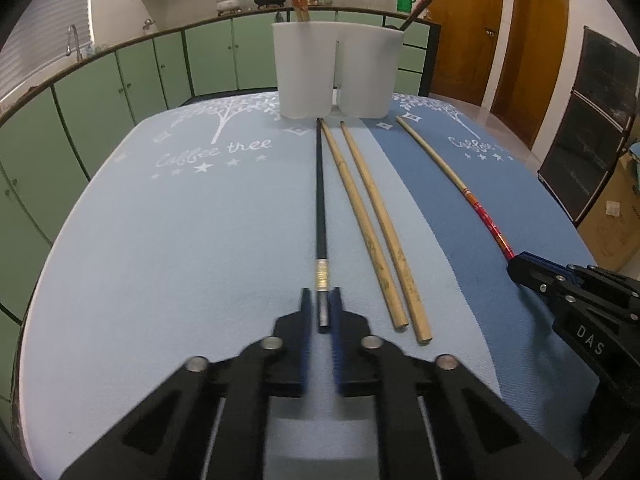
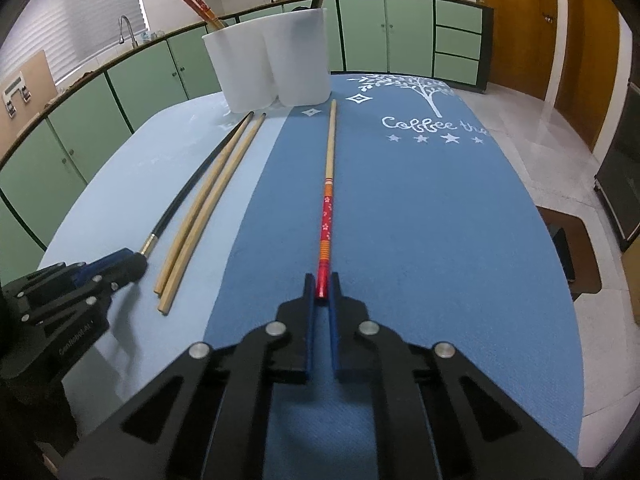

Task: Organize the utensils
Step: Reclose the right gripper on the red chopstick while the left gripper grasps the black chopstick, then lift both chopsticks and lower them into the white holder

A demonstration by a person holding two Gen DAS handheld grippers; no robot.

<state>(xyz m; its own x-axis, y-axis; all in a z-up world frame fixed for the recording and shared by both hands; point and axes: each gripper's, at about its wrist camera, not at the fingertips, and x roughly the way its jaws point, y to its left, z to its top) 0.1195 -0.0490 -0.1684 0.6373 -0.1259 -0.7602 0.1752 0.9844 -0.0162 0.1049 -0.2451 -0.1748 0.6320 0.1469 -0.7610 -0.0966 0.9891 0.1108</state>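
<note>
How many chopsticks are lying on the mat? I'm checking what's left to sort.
4: a black chopstick between the left gripper fingers, two plain wooden chopsticks beside it, and a red-ended chopstick between the right gripper fingers.

Between the left gripper's (image 1: 322,300) jaws lies a black chopstick (image 1: 320,188), smooth and faintly glossy, with a banded metallic ferrule and a dull grey metal end. The gripper bodies look like matt black plastic with bright metal pins; the inner finger pads (image 1: 306,336) are ribbed and blue. Just right of those jaws, two bare wooden chopsticks (image 1: 372,232) are matt and mottled. Between the right gripper's (image 2: 323,286) jaws sits a pale wooden chopstick (image 2: 328,200) with a glossy red and orange lacquered end. Ahead of both stands a holder (image 1: 334,76) of white, matt, translucent plastic. The blue tablecloth (image 2: 420,240) is coarse-woven, matt fabric with white print.
</note>
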